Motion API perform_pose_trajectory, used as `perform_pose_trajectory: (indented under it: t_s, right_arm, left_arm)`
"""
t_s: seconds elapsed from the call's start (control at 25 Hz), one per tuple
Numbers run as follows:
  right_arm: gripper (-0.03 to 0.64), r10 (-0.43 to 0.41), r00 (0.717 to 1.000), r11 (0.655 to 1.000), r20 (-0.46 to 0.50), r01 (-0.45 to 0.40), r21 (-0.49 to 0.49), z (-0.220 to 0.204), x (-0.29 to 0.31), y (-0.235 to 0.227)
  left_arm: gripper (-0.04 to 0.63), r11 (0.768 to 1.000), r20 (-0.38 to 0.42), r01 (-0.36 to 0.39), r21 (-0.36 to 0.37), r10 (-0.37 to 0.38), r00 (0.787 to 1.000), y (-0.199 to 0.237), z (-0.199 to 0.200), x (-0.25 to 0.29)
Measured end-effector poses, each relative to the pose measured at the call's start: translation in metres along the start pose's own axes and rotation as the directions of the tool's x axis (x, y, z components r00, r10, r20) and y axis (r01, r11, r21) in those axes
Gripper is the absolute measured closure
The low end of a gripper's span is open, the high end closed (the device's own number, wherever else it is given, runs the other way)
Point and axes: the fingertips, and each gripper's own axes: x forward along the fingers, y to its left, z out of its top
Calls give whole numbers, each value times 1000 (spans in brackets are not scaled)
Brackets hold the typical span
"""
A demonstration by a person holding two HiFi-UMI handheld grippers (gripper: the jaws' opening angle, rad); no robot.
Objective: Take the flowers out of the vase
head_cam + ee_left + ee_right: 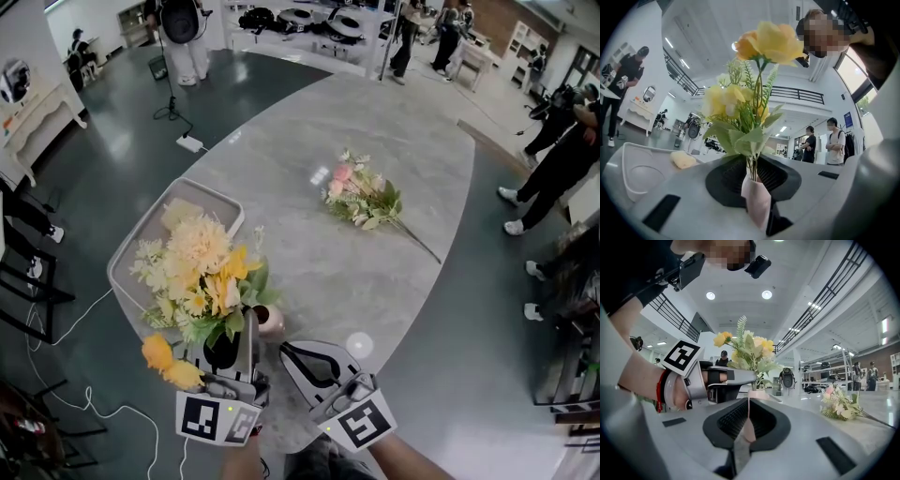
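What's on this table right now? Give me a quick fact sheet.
table: grey, oval
vase: pink, upright, holds yellow flowers
left gripper: jaws closing, stems between them
right gripper: tips beside vase
tray: beyond the flowers, to the left
second bunch: lying loose on table

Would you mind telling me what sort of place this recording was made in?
Probably a large open workshop or studio hall, not a home: a long grey stone-look table stands on a polished floor, people stand about, and a railed upper gallery runs overhead.
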Motion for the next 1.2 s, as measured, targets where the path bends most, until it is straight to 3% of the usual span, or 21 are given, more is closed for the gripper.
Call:
perform_pose_trajectory:
  t_s: [1.2]
  right_arm:
    - [595, 2, 999, 1000, 42, -1, -17, 31, -6, 1]
  left_arm:
    - [537, 999, 53, -9, 45, 6, 999, -17, 41, -5]
